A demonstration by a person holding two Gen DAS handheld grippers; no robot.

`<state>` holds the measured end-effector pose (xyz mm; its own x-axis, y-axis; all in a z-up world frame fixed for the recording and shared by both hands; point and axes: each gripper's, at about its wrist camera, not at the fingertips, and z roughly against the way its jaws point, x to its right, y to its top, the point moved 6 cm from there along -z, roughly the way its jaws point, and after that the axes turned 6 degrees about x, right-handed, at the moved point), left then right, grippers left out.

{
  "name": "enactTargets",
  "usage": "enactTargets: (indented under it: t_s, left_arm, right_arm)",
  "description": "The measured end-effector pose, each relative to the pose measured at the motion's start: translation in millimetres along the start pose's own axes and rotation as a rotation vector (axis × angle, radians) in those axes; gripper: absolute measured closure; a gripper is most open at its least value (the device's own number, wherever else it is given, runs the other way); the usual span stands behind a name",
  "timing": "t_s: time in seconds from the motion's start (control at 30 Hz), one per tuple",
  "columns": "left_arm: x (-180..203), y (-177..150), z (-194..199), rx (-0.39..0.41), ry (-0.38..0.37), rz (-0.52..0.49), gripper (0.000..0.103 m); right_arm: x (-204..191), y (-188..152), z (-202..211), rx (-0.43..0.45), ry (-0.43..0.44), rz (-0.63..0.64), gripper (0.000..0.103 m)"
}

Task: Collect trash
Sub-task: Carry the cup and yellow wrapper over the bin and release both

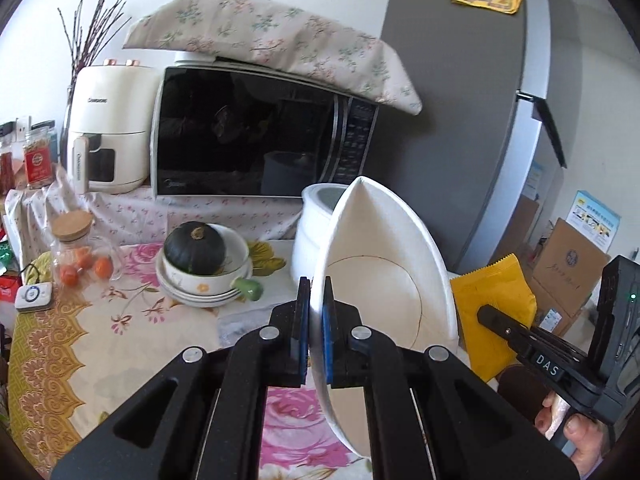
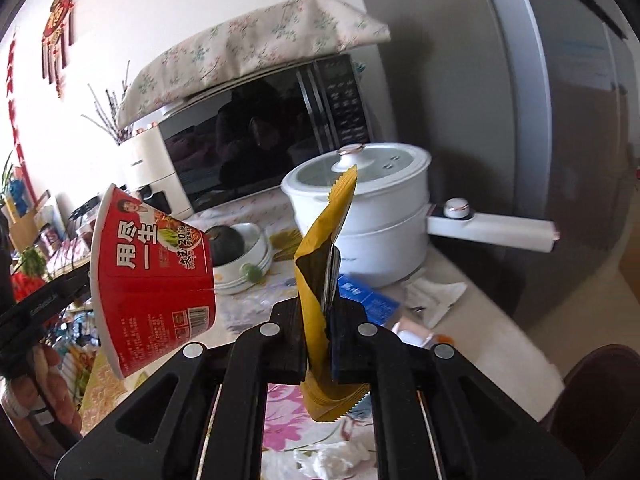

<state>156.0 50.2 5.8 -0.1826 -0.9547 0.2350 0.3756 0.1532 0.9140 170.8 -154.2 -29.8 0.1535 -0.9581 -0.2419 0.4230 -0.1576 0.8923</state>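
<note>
My left gripper (image 1: 316, 300) pinching an empty noodle cup (image 1: 384, 264) by its rim, my right gripper (image 2: 320, 320) pinching a yellow wrapper (image 2: 320, 280), squash (image 1: 195, 247) in a bowl (image 1: 224, 276) ahead-left

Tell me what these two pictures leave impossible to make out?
- Any trash bin: in neither view.
- Noodle cup contents: left view shows only part of its white inside.
- Yellow packet print: edge-on in right view, partly behind the right gripper in left view.
- Microwave interior: dark, reflective door.
</note>
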Motion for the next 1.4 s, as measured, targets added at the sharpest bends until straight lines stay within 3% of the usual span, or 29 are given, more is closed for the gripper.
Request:
enactTargets:
  t_s: [0.63, 1.13, 1.4]
  left_arm:
    - [150.4, -21.8, -29.4, -0.051, -0.237, 0.013, 0.098]
    - [257.1, -63.4, -54.3, -0.174, -0.392, -0.047, 0.098]
    - [309.9, -92.5, -68.6, -0.257, -0.454, -0.058, 0.098]
  right_arm:
    - [128.2, 18.4, 91.9, 0.116, -0.304, -0.061, 0.096]
    - [274.8, -32.7, 142.7, -0.011, -0.65, -0.247, 0.096]
    - [327.2, -45.3, 165.1, -0.031, -0.74, -0.351, 0.094]
